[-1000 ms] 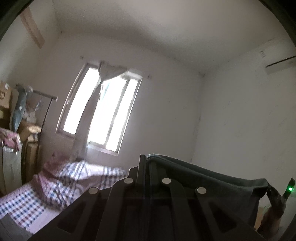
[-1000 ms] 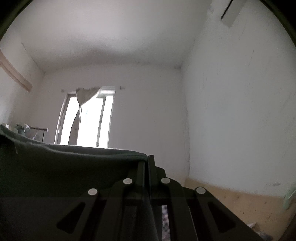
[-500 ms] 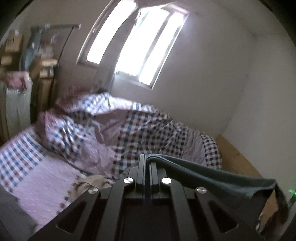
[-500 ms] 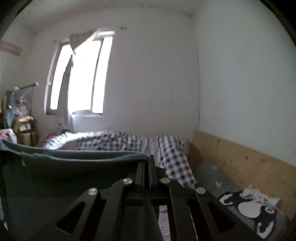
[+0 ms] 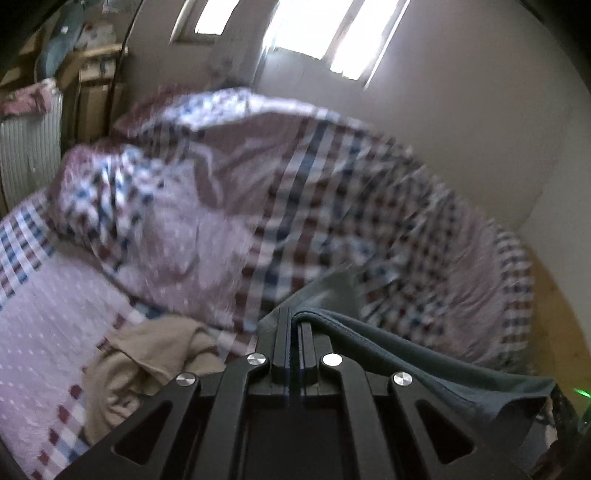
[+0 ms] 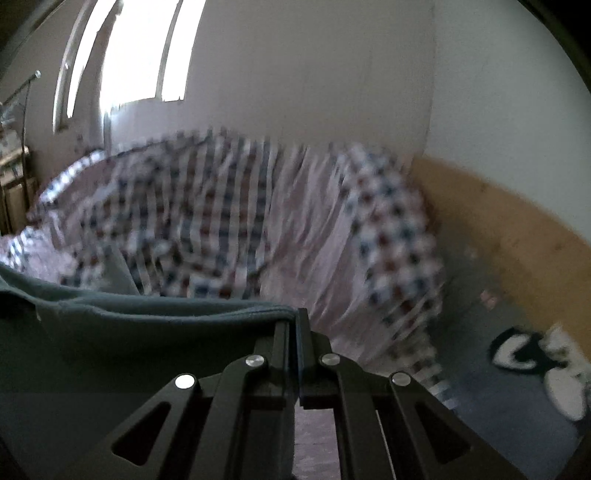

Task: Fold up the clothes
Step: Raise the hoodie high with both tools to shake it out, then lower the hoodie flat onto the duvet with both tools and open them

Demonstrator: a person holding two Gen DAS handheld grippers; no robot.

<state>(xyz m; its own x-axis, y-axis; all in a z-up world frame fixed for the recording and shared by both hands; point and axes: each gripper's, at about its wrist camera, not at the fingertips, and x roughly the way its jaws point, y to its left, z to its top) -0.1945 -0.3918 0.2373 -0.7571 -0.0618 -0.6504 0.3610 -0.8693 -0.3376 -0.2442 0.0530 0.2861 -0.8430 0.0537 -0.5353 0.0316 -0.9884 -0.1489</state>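
Our left tongs (image 5: pixel 291 325) and right tongs (image 6: pixel 293 325) clamp a teal garment (image 6: pixel 147 332) above the bed (image 5: pixel 48 306) with its checked quilt (image 5: pixel 295 206), window (image 6: pixel 136 51) behind.

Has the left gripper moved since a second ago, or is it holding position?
Yes. The left gripper, shut on the grey-green garment, has tipped downward: the window slid from mid-view to the top edge, and the checked quilt now fills the view.

Matte black left gripper (image 5: pixel 293 321) and right gripper (image 6: pixel 294 325), triangular cut-outs, silver round screw heads (four each).
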